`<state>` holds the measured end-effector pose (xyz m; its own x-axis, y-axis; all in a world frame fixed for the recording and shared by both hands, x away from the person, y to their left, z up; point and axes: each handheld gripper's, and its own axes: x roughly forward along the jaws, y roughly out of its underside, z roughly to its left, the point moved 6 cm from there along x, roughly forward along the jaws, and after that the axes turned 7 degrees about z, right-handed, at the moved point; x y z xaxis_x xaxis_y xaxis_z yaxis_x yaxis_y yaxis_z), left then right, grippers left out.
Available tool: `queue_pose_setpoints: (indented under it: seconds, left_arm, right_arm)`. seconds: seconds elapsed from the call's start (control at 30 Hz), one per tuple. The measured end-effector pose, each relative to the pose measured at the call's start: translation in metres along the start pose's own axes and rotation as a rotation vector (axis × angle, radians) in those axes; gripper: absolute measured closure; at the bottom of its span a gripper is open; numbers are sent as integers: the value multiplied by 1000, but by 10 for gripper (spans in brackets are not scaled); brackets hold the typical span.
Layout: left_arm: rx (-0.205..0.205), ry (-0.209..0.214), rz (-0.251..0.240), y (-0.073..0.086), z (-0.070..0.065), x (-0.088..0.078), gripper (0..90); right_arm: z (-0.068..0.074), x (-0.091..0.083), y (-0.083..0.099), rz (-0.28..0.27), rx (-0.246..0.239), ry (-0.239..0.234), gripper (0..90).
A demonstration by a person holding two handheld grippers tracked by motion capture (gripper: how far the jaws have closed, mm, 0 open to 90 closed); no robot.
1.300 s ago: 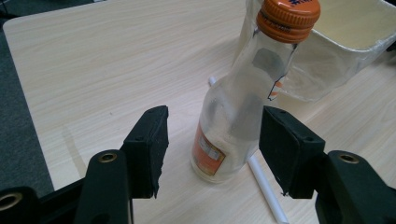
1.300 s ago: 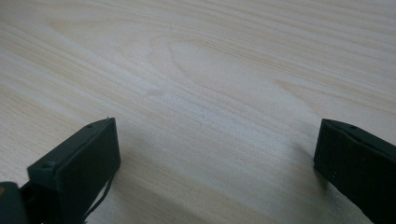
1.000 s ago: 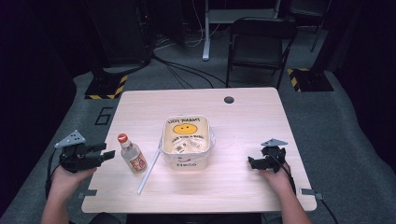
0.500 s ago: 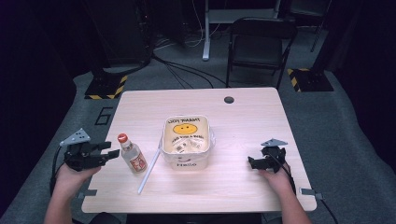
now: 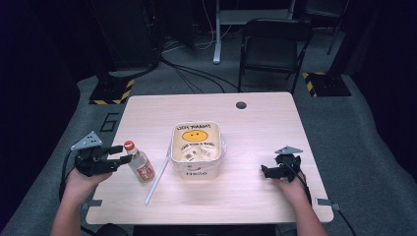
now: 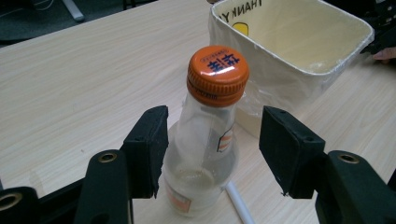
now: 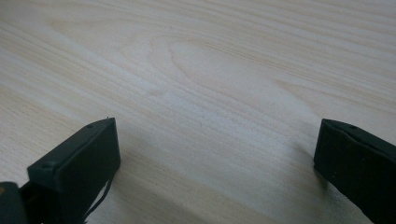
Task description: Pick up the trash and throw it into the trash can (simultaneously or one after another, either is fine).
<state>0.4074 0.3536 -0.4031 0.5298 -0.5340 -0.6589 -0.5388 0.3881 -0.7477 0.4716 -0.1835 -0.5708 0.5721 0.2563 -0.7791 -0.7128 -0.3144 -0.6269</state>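
A clear bottle [image 5: 140, 166] with an orange cap [image 6: 218, 74] stands upright on the wooden table [image 5: 255, 123], left of a white square container [image 5: 194, 172] printed with a yellow smiley. My left gripper [image 5: 120, 155] is open, one jaw on each side of the bottle [image 6: 201, 154] just below the cap; the right-hand jaw stands clear of the glass. A white straw [image 5: 156, 179] lies on the table between bottle and container. My right gripper [image 5: 265, 171] rests low at the table's right, open [image 7: 217, 154], with bare wood between its fingers.
The container [image 6: 289, 60] stands just beyond the bottle in the left gripper view. A round cable hole [image 5: 241, 104] sits near the table's far edge. A black folding chair [image 5: 273, 49] stands behind the table.
My left gripper has moved right toward the bottle, so its jaws now flank the neck. The right gripper has stayed where it was.
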Motion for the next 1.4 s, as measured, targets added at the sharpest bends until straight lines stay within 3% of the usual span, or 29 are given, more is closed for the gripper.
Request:
queue_pose_setpoints:
  seconds: [0.37, 0.6, 0.87, 1.13, 1.4]
  left_arm:
    - [19, -7, 0, -10, -2, 10, 482]
    - [43, -34, 2, -18, -1, 12, 604]
    - [81, -47, 28, -24, -3, 11, 622]
    - [91, -49, 54, -28, -5, 10, 625]
    - [94, -38, 46, -42, -7, -1, 625]
  right_arm:
    - [0, 0, 0, 0, 0, 0, 0]
    - [0, 0, 0, 0, 0, -1, 0]
    - [0, 0, 0, 0, 1, -1, 0]
    - [0, 0, 0, 0, 0, -1, 0]
    - [0, 0, 0, 0, -1, -1, 0]
